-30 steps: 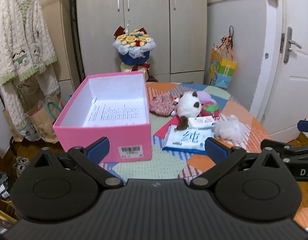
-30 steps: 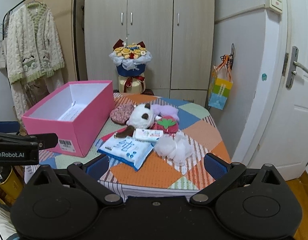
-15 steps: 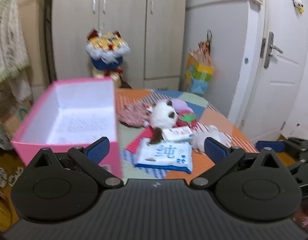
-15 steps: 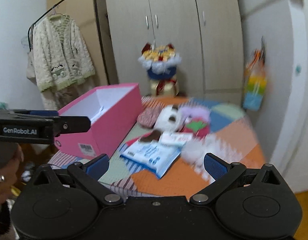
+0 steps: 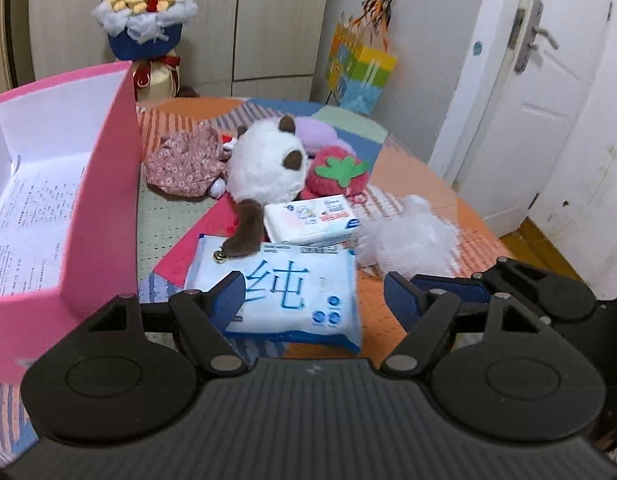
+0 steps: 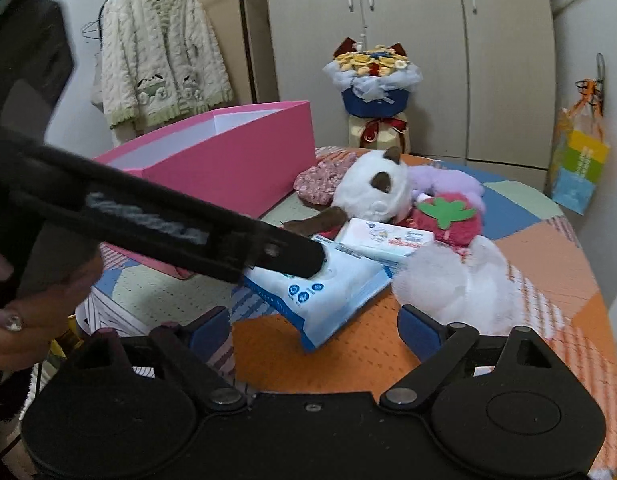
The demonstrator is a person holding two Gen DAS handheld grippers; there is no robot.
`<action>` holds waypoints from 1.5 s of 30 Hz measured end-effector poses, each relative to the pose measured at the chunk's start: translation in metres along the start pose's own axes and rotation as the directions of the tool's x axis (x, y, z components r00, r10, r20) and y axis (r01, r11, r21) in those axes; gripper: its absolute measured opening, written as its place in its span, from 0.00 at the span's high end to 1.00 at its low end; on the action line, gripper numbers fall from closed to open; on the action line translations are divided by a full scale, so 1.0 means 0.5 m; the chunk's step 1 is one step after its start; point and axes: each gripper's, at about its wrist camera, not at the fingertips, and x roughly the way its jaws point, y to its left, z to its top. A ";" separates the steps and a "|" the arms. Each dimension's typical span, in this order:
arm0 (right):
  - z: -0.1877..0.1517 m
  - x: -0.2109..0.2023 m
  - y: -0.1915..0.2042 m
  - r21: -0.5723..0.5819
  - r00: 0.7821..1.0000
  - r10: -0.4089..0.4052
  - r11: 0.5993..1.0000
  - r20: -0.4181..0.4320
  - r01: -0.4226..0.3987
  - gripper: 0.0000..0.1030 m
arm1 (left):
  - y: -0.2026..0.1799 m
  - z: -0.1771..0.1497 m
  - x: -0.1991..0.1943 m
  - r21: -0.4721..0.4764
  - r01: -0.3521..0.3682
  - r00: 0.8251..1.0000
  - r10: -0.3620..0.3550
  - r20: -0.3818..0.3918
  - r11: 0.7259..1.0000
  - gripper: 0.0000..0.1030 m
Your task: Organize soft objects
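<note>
A pile of soft things lies on the patchwork table: a large blue wipes pack point(image 5: 292, 296) point(image 6: 328, 292), a small white tissue pack point(image 5: 312, 220) point(image 6: 384, 234), a white-and-brown plush cat point(image 5: 264, 168) point(image 6: 372, 192), a strawberry plush point(image 5: 336, 174) point(image 6: 448, 216), a white fluffy ball point(image 5: 408, 240) point(image 6: 456, 284), a floral cloth point(image 5: 184, 164) and a purple plush point(image 5: 316, 132). My left gripper point(image 5: 314, 296) is open, its fingers either side of the blue pack. My right gripper point(image 6: 314, 332) is open just before the pack's near corner.
An open pink box point(image 5: 104, 184) point(image 6: 236, 160) with a printed sheet inside stands left of the pile. A flower bouquet point(image 5: 142, 20), wardrobe, hanging gift bag point(image 5: 360, 68) and white door point(image 5: 548, 92) stand behind. A cardigan point(image 6: 160, 56) hangs at left.
Both grippers have moved forward and down toward the pile. The left gripper swung right from the pink box to the blue wipes pack. The right gripper closed in beside it.
</note>
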 end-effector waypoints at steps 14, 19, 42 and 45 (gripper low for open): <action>0.004 0.103 -0.005 -0.053 0.997 -0.076 0.996 -0.032 0.075 0.09 | 0.026 0.027 0.073 -0.010 -0.141 0.987 0.140 -0.082 0.990 0.18; 0.003 0.107 -0.015 -0.041 0.997 -0.075 0.996 -0.032 0.074 0.09 | 0.045 0.024 0.080 -0.079 -0.189 0.980 0.183 -0.078 0.979 0.09; -0.006 0.095 0.025 0.005 0.994 -0.111 0.994 0.003 0.111 0.51 | 0.066 -0.005 0.056 -0.137 -0.072 0.994 0.059 -0.097 0.988 0.36; 0.000 0.085 0.032 0.004 0.993 -0.114 0.993 -0.009 0.114 0.53 | 0.055 -0.005 0.038 -0.101 -0.064 0.992 0.052 -0.114 0.993 0.36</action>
